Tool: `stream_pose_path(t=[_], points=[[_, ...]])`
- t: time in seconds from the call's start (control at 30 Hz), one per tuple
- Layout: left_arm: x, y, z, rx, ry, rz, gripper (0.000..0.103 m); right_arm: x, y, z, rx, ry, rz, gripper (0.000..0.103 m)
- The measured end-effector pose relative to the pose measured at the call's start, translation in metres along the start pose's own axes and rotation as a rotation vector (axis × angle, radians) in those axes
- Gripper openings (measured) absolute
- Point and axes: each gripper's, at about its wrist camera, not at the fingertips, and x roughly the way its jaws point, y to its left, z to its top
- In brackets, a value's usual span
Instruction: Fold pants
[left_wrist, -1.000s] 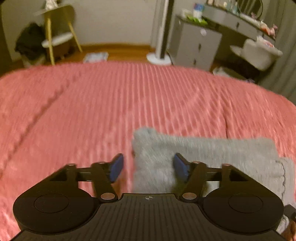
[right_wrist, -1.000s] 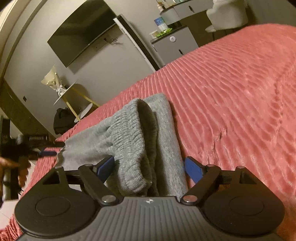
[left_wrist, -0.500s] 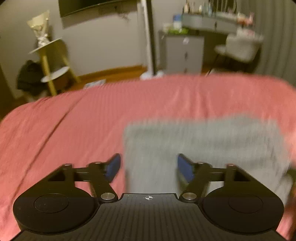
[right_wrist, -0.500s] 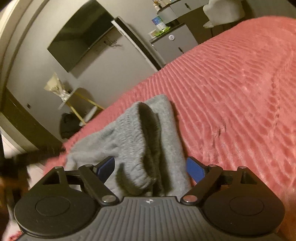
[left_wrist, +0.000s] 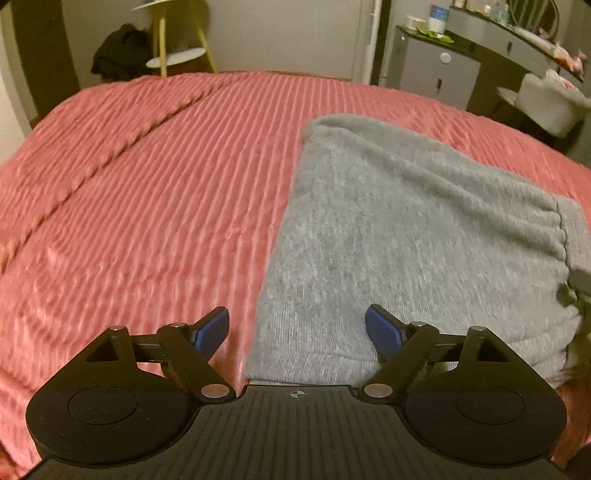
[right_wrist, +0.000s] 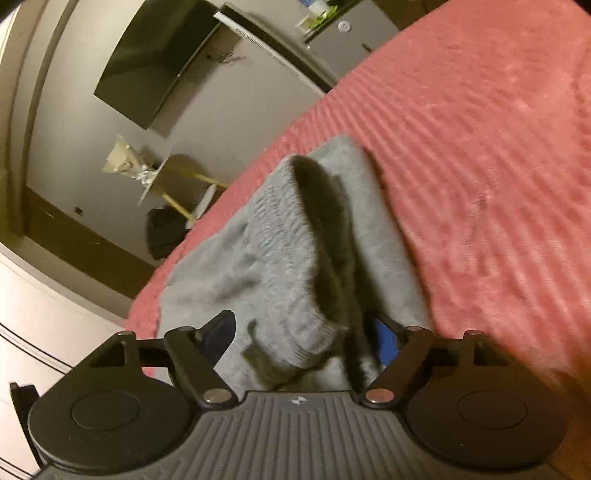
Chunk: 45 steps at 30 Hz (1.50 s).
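Observation:
The grey knit pants (left_wrist: 406, 221) lie folded on the pink ribbed bedspread (left_wrist: 147, 184). My left gripper (left_wrist: 297, 330) is open, low over the near left corner of the pants, with its right finger over the cloth. My right gripper (right_wrist: 306, 336) is open around the ribbed waistband end of the pants (right_wrist: 280, 258), which rises as a fold between its fingers; the view is tilted and blurred.
A grey cabinet (left_wrist: 432, 70), a dresser and a white chair (left_wrist: 546, 103) stand beyond the bed's far right edge. A yellow-legged side table (left_wrist: 177, 51) and a dark bag stand at the far left. A wall television (right_wrist: 155, 62) shows in the right wrist view.
My left gripper has swung left and closer, so the pants now lie to its right. My right gripper has tilted and moved in over the waistband; its fingers stand a little closer together.

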Motion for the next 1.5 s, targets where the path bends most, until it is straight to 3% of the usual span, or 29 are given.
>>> stream_pose_path(t=[0.1,0.13,0.17,0.23,0.4,0.53,0.73,0.8,0.83,0.87,0.9,1.1,1.2,1.27,1.4,1.5], points=[[-0.001,-0.003,0.0,0.016,0.0,0.014,0.088,0.016,0.003,0.008,0.003,0.048,0.009,0.081],[0.001,-0.006,-0.001,0.014,0.004,0.018,0.088,0.019,0.005,0.011,-0.003,0.057,0.007,0.068],[-0.001,-0.005,-0.002,0.008,0.005,0.015,0.088,0.021,0.011,0.014,-0.033,0.068,-0.015,0.042],[-0.003,-0.005,-0.001,-0.001,0.011,0.013,0.088,0.022,0.02,0.019,-0.079,0.081,-0.058,0.042],[-0.008,-0.005,0.001,0.012,0.002,0.009,0.088,0.002,0.052,0.016,-0.206,0.008,-0.044,0.04],[-0.011,-0.005,0.003,0.03,-0.005,0.012,0.09,-0.008,0.059,0.018,-0.207,-0.049,-0.029,0.04],[-0.01,0.0,0.004,0.036,0.002,0.01,0.095,-0.01,0.051,0.02,-0.23,-0.046,-0.052,0.04],[-0.009,0.003,0.005,0.056,0.006,0.023,0.096,-0.004,0.047,0.019,-0.244,-0.031,-0.101,0.048],[-0.009,0.006,0.006,0.066,0.01,0.031,0.098,-0.007,0.043,0.015,-0.275,-0.038,-0.173,0.065],[-0.008,0.009,0.007,0.072,0.013,0.03,0.1,-0.007,0.041,0.014,-0.312,-0.052,-0.266,0.094],[-0.008,0.013,0.008,0.072,0.019,0.027,0.101,-0.008,0.037,0.013,-0.337,-0.072,-0.311,0.099],[-0.002,0.027,0.016,0.013,0.061,-0.088,0.101,-0.022,0.029,0.013,-0.333,-0.066,-0.239,0.099],[0.004,0.033,0.015,-0.06,0.105,-0.245,0.101,-0.014,0.019,0.013,-0.277,0.001,-0.196,0.099],[0.003,0.031,0.011,-0.069,0.127,-0.306,0.101,-0.01,0.018,0.007,-0.263,0.022,-0.193,0.099],[0.01,0.02,0.003,0.003,0.162,-0.238,0.101,-0.02,0.012,-0.004,-0.211,0.002,-0.179,0.099],[0.021,0.022,-0.002,-0.022,0.194,-0.221,0.103,-0.027,0.009,-0.013,-0.188,-0.012,-0.187,0.099]])
